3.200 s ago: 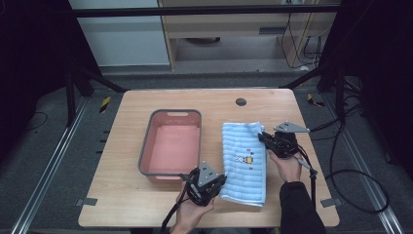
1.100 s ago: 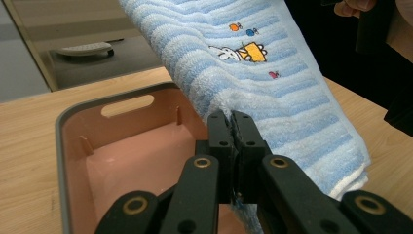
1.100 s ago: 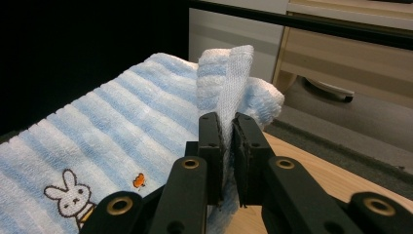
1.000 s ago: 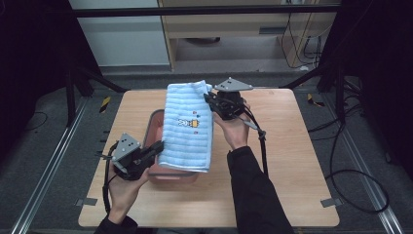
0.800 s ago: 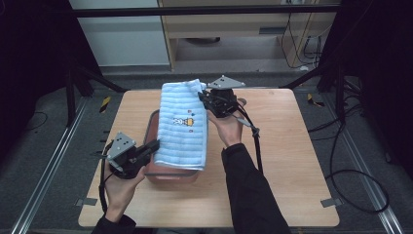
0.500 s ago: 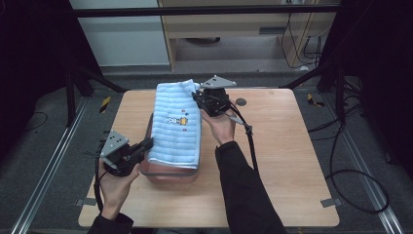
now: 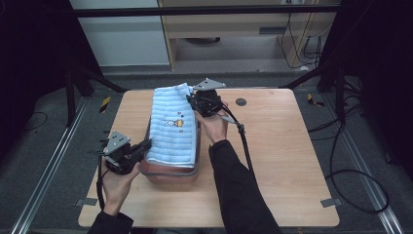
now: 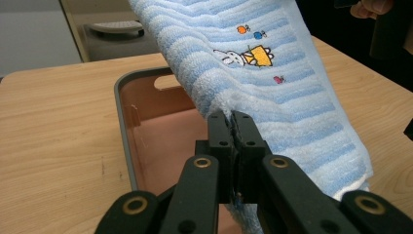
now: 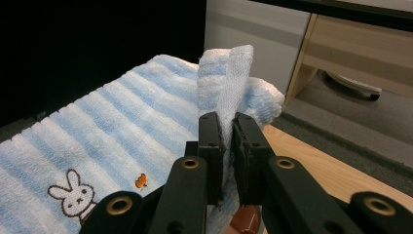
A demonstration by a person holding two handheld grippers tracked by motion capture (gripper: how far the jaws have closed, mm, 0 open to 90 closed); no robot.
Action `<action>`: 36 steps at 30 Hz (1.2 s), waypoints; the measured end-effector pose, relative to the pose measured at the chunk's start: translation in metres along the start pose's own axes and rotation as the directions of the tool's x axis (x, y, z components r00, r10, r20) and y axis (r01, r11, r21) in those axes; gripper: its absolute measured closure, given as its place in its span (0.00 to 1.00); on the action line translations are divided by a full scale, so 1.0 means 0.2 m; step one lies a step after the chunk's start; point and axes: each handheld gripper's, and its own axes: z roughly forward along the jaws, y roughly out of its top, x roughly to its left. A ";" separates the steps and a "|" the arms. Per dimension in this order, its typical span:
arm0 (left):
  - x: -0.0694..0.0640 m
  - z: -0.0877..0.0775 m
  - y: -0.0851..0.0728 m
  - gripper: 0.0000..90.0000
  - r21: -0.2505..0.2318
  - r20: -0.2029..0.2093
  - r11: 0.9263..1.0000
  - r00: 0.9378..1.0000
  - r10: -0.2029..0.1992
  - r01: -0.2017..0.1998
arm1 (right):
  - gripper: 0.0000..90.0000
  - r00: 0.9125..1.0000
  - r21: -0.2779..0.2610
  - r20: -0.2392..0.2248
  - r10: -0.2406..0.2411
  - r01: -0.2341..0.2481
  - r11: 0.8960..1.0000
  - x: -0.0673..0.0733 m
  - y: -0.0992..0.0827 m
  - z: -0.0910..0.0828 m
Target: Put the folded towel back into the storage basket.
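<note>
While one folded blue-striped towel (image 7: 173,127) hangs stretched over one pink tub (image 7: 171,171) at the centre of the high view, two claws hold it at opposite ends. At lower left, the left claw (image 7: 144,146) is clenched on the towel's near edge; at upper centre, the right claw (image 7: 191,102) pinches the far edge tight. One embroidered rabbit (image 8: 233,57) shows on the cloth. One wooden surface (image 7: 292,146) carries the tub, with one dark round hole (image 7: 240,102) toward its far edge.
</note>
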 end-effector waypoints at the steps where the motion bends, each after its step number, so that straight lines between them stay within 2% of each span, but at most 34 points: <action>1: 0.00 0.01 0.00 0.98 0.003 -0.003 1.000 1.000 -0.002 0.002 | 0.92 1.000 0.001 -0.001 0.000 0.000 1.000 0.00 0.00 0.01; 12: 0.00 0.09 -0.06 0.98 0.060 -0.019 0.998 1.000 0.020 -0.019 | 0.92 1.000 0.045 0.004 -0.007 0.007 0.999 0.01 -0.07 0.07; 28: 0.02 0.13 -0.13 0.98 0.120 -0.046 0.992 0.998 0.049 -0.044 | 0.92 1.000 0.096 0.002 -0.018 0.018 0.995 0.03 -0.19 0.14; 30: 0.02 0.13 -0.14 0.98 0.126 -0.046 0.991 0.998 0.049 -0.043 | 0.92 1.000 0.101 0.002 -0.020 0.020 0.995 0.03 -0.20 0.15; 31: 0.01 0.13 -0.15 0.98 0.137 -0.032 0.990 0.999 0.032 -0.028 | 0.92 1.000 0.105 0.003 -0.016 0.015 0.994 0.03 -0.21 0.15; 32: 0.02 0.14 -0.15 0.98 0.135 -0.051 0.990 0.997 0.057 -0.049 | 0.92 1.000 0.104 0.001 -0.013 0.013 0.994 0.03 -0.21 0.15; 34: 0.02 0.14 -0.17 0.98 0.148 -0.043 0.988 0.998 0.051 -0.044 | 0.92 1.000 0.111 -0.002 -0.014 0.015 0.994 0.04 -0.23 0.16; 36: 0.03 0.14 -0.18 0.98 0.148 -0.054 0.988 0.997 0.056 -0.047 | 0.92 1.000 0.114 -0.002 -0.013 0.013 0.993 0.04 -0.24 0.17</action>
